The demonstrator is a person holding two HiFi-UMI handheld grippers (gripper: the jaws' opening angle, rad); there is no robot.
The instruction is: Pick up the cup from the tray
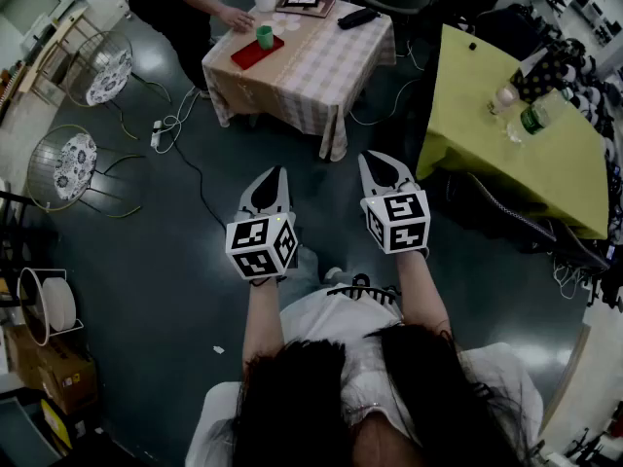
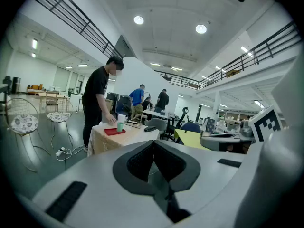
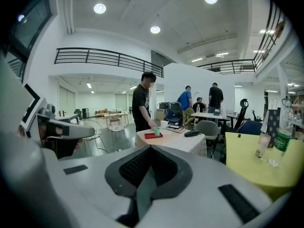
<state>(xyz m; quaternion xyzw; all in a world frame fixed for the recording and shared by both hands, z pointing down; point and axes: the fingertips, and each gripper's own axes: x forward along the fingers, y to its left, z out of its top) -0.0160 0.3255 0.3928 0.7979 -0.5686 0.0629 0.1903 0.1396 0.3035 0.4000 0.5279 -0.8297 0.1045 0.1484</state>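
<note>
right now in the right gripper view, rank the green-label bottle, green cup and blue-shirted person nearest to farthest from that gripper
1. green-label bottle, right, on the yellow table
2. green cup, centre, on the red tray
3. blue-shirted person, far back beyond it

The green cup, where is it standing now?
In the head view, the green cup stands on the red tray at the left end of the checkered table, near a person's hand.
</note>
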